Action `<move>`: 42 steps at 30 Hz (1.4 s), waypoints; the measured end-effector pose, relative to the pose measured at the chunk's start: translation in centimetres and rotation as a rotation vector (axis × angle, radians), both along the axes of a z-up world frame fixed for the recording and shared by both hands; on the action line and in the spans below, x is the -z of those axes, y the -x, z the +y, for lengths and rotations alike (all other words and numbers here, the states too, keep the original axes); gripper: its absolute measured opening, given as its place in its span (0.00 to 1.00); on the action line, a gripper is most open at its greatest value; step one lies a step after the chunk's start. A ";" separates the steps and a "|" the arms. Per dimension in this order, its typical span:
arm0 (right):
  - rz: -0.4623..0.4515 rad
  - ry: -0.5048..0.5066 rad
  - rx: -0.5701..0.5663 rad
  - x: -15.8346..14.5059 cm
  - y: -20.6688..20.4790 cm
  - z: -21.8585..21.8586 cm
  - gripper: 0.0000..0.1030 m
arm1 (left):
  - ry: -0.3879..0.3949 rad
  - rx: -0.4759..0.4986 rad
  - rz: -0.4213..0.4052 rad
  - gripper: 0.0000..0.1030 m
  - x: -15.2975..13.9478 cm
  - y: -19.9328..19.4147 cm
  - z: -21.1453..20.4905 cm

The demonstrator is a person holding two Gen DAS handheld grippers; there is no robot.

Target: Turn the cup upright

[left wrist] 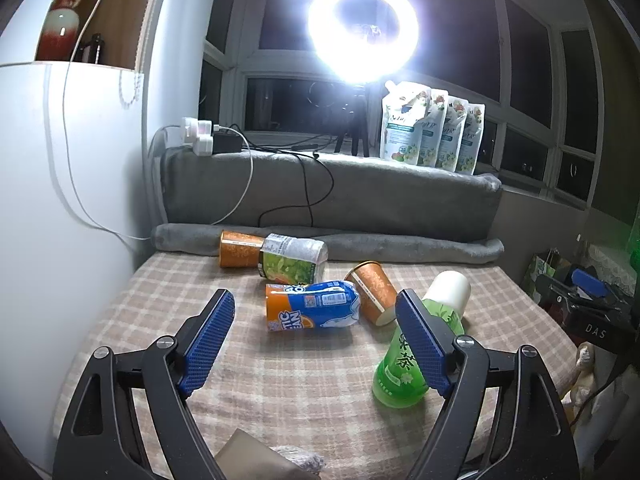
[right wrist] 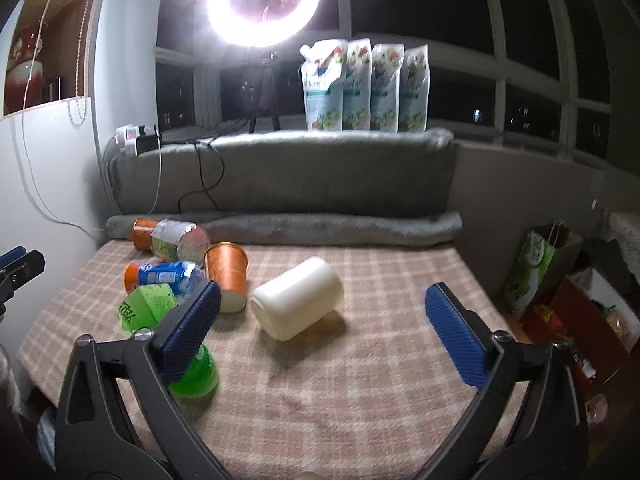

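A: Looking at the right gripper (right wrist: 322, 312), jaws wide apart, nothing btwn them. White cup (right wrist: 298, 304) lies on its side straight ahead on the checked cloth (right wrist: 380, 380), closed end toward the window, apart from the other stuff.

B: Left gripper (left wrist: 316, 316)?

A: Also spread open, empty. Points at the orange-blue bottle (left wrist: 312, 306), not the cup. White cup shows there at the far right (left wrist: 448, 288), partly behind the green bottle (left wrist: 400, 372).

B: Risks?

A: Cup's round and on its side, so imo a nudge from one finger rolls it before the jaws close. Cloth looks soft and padded, so even once tipped up it may wobble and topple. Thin wall, too: a hard squeeze prob dents it.

B: Neighbours?

A: Orange paper cup (right wrist: 228, 276) lies near its left, also tipped over, green bottle just beyond. A wide swing could knock those. Another orange cup (left wrist: 240, 248) and a green-label bottle (left wrist: 294, 258) sit at the back by the grey rolled blanket (right wrist: 320, 228).

B: Room?

A: Night, dark windows, ring light (right wrist: 264, 4) glaring hard, so some washout. Refill pouches (right wrist: 366, 88) on the sill, chargers and cables on the left, white cabinet w/ a red vase (left wrist: 64, 12).
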State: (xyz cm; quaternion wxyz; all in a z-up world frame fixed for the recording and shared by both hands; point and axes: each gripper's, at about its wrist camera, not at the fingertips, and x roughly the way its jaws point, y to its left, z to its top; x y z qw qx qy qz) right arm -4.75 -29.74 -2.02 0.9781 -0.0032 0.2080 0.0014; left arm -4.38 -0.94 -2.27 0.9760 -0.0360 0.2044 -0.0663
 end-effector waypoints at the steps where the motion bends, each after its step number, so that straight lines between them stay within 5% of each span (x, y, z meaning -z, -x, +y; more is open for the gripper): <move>1: -0.006 0.013 0.004 0.0 0.1 0.1 1.00 | 0.001 0.000 0.001 0.80 0.1 0.1 0.0; 10: -0.021 0.032 0.000 -0.1 0.5 0.9 1.00 | 0.003 -0.004 -0.005 0.81 0.0 0.2 0.0; 13: -0.022 0.034 0.000 -0.1 0.5 0.8 1.00 | 0.004 -0.007 -0.009 0.88 -0.1 0.3 0.0; 42: -0.021 0.029 0.002 -0.1 0.6 1.0 1.00 | 0.009 0.002 0.003 0.88 -0.1 0.2 -0.1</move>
